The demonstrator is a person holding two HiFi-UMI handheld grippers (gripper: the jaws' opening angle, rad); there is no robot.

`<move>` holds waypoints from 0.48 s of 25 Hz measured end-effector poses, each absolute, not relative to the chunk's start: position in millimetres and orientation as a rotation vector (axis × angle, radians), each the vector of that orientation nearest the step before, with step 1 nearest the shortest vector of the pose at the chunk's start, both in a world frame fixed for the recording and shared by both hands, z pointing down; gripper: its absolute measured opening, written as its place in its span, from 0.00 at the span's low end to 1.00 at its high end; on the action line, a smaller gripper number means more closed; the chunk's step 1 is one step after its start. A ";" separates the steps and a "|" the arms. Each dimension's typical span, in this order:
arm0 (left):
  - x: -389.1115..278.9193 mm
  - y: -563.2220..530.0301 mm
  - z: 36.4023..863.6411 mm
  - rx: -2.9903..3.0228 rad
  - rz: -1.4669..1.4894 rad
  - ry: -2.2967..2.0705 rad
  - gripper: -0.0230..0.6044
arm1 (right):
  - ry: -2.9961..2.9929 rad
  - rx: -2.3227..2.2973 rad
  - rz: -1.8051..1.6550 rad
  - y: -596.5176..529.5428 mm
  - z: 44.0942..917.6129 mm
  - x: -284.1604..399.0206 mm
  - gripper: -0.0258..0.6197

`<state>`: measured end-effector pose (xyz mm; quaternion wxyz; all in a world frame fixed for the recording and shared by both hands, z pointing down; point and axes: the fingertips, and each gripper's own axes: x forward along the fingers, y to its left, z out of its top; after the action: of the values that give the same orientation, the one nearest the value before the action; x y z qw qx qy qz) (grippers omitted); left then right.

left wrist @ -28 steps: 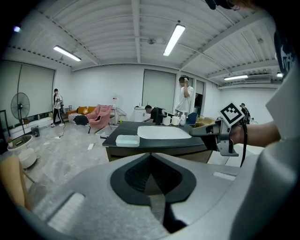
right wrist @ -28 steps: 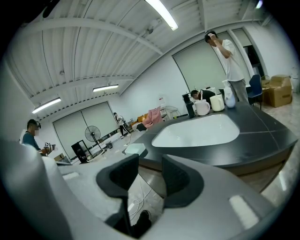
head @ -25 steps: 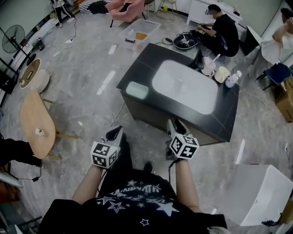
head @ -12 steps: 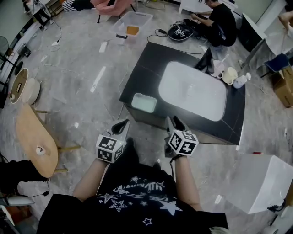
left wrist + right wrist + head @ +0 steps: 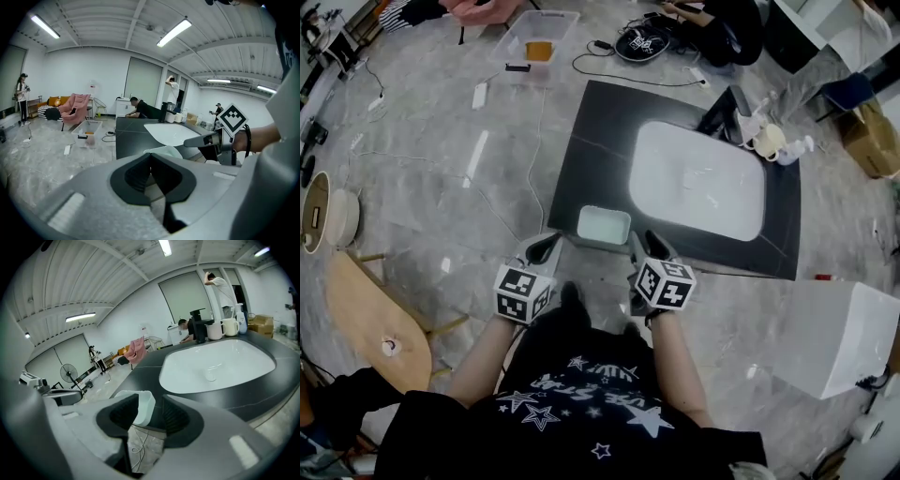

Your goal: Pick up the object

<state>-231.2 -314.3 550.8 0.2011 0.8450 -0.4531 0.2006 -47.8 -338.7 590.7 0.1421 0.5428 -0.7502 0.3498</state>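
A pale tub sits on the near corner of the black table, just ahead of the right gripper, jaws parted, and the left gripper, jaws closed and empty; a clumsy nudge could tip it off the edge.

a black counter with a white basin sunk into it stands on a grey marbled floor. a cream jug and a bottle sit at its far edge. beyond, a clear plastic bin lies on the floor near a seated person. an oval wooden table stands at left, a white box at right.
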 end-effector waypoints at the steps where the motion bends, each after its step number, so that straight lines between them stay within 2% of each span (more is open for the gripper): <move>1: -234.1 -317.5 552.5 2.362 0.562 -1.251 0.05 | -2.150 1.563 1.011 -340.2 593.2 -52.7 0.29; 12: -259.4 -338.3 572.7 2.368 0.591 -1.139 0.05 | -1.918 1.615 0.995 -353.9 627.0 -73.4 0.25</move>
<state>-259.4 -338.3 572.7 0.2223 0.8573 -0.4122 0.2139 -73.4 -353.9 627.0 0.2203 0.5840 -0.6935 0.3598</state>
